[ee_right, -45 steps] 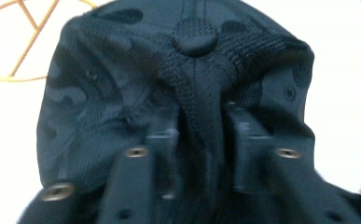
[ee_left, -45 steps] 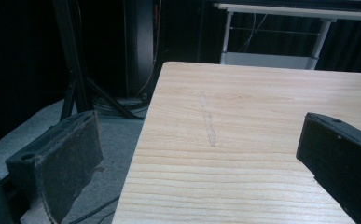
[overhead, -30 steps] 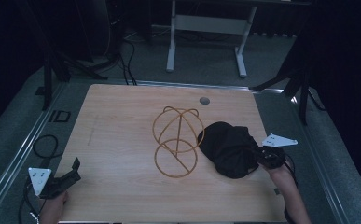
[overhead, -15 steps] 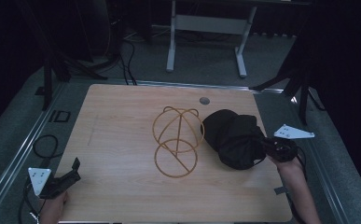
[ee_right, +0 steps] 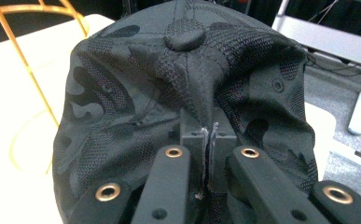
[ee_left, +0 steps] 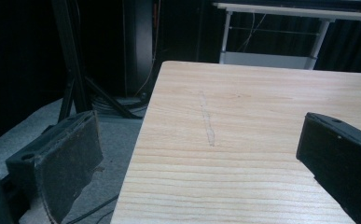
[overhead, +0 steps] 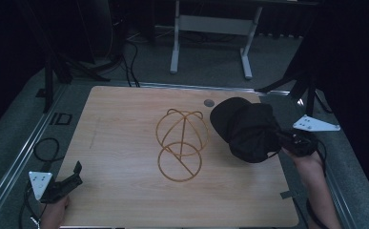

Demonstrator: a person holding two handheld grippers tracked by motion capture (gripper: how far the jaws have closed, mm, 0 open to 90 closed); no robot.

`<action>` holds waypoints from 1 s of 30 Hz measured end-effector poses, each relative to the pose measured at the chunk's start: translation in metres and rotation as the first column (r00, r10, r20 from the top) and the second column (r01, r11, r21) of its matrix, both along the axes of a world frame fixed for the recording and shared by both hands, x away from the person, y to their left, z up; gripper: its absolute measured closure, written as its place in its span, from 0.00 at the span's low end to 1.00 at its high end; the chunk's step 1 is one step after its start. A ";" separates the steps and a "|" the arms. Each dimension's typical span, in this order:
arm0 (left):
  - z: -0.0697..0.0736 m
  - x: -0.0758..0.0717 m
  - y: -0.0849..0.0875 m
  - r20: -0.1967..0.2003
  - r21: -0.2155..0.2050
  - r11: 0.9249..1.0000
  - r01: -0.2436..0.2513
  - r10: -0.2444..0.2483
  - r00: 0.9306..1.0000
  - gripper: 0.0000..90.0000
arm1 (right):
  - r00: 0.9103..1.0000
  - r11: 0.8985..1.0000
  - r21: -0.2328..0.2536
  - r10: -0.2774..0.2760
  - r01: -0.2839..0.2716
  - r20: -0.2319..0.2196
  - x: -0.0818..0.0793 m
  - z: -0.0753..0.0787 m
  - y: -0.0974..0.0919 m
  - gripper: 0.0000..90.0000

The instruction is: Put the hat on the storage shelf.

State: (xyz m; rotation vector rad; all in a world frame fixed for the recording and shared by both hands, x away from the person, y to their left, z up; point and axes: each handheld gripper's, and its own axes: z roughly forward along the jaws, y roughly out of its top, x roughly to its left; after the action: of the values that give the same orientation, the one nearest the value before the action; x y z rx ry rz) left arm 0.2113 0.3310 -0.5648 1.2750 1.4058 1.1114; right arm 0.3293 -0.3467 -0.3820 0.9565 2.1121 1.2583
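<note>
Cap (overhead: 246, 129) pinched in right gripper (overhead: 287, 141) fingers, off table (overhead: 125, 143) | left gripper (overhead: 70, 179) fingers wide, empty | wire stand (overhead: 181, 143) beside cap

The room is dim, and the edges go black at twelve and three o'clock. The wooden table (overhead: 125, 143) looks brightest. The black cap (ee_right: 169, 93) up close is maybe a bit blurry.

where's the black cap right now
In the high view the black cap hangs pinched in the right hand-held gripper at the table's right side, just right of the gold wire stand.
</note>
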 end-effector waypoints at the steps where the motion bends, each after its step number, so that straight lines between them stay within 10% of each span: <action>1: 0.000 0.000 0.000 -0.001 0.001 1.000 -0.001 0.001 1.000 0.01 | 1.000 1.000 0.003 -0.001 0.001 0.007 0.000 0.005 -0.001 0.98; 21: 0.000 0.000 0.000 0.000 0.000 1.000 -0.001 0.001 1.000 0.01 | 0.991 0.998 0.065 -0.010 0.001 0.137 -0.011 0.094 0.013 0.98; 30: 0.000 0.000 0.000 0.002 -0.004 1.000 0.001 -0.001 1.000 0.01 | 0.990 0.998 0.061 0.022 -0.031 0.141 -0.010 0.107 0.035 0.98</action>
State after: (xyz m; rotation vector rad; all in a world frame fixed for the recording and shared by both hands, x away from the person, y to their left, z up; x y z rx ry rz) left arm 0.2111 0.3313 -0.5648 1.2718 1.4056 1.1087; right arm 0.3194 -0.3121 -0.2753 0.8422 1.9933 1.3720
